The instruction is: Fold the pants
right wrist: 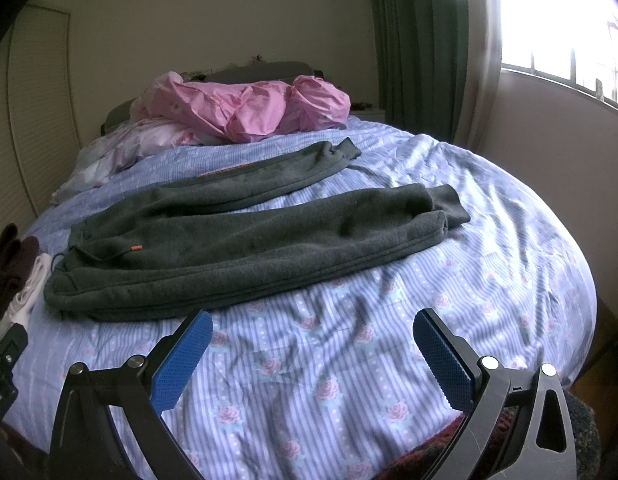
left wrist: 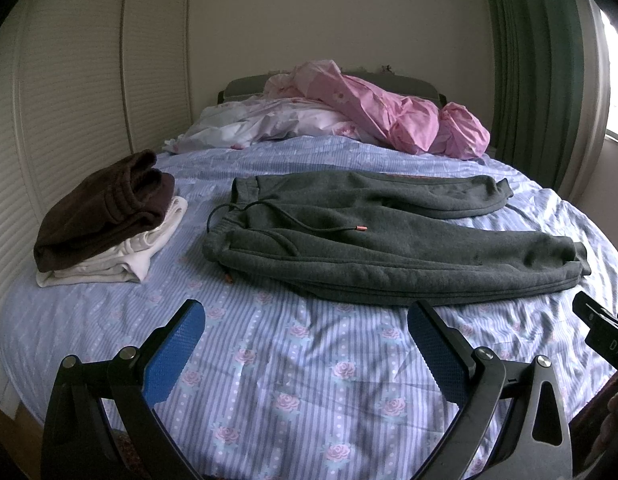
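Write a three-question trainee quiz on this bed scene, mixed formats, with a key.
1. True or false: the left tool is shut on the grey pants.
2. What lies on top of the folded pile? A) brown garment B) white garment C) pink bedding
3. Fill in: the pants' waistband points toward the ____ tool's side.

Key:
1. False; both tools, the right tool too, are open above the bedspread.
2. A
3. left

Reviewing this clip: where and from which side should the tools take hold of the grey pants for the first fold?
Probably the near leg of the grey pants: left tool at the waistband corner, right tool at the cuff, both approaching from the near bed edge. The legs lie flat and apart, so that long edge faces both open tools.
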Tool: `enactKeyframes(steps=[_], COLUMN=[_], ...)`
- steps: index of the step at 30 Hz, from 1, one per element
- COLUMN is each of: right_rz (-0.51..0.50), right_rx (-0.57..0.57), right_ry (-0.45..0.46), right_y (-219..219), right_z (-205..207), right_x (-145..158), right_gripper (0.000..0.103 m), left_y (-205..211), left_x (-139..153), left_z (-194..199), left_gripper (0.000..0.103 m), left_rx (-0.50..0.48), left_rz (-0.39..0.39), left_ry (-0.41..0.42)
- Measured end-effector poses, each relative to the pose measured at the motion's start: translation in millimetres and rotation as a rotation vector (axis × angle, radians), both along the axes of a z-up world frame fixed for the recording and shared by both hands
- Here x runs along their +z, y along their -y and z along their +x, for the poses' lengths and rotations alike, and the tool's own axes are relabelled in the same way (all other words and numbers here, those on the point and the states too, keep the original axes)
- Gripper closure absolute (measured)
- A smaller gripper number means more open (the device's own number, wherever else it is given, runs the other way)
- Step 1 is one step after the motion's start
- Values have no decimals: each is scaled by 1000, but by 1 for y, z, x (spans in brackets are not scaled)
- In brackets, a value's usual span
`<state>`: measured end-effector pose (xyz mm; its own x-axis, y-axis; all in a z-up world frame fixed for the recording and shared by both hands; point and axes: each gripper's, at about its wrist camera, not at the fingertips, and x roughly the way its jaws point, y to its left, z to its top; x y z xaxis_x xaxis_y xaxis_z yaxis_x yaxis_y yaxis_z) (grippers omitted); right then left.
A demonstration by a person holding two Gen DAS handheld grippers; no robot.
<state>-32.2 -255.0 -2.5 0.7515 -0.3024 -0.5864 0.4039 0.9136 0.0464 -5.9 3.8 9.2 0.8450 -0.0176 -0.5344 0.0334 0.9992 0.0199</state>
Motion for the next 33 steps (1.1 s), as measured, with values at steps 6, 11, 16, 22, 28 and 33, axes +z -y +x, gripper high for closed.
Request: enactKeyframes(steps=[6,11,16,22,28,33], right_rz=[0,-3,6,150,206,305], right_rx=[1,-1,-30,-49,-109,-142], right_ry=[-1,-2,-20,-4,26,-30], right_y=[0,-1,-5,-2,3,16], right_z=[0,1,5,27,70,110], right_x=[0,-1,-5,-7,-11,-36], right_gripper=[1,1,1,1,1,1], left_y=[0,-1,-22,-42,-43,-42], left_x=[0,0,1,16,19,-17], left_z=[0,0,10,40,101,155], left_gripper=[0,0,0,0,0,0], left_rx=[1,7,37,98,79,113], left_rz=[0,-2,-104,-100,-90,-115], left_ry=[0,-3,-55,-65,-135,-334])
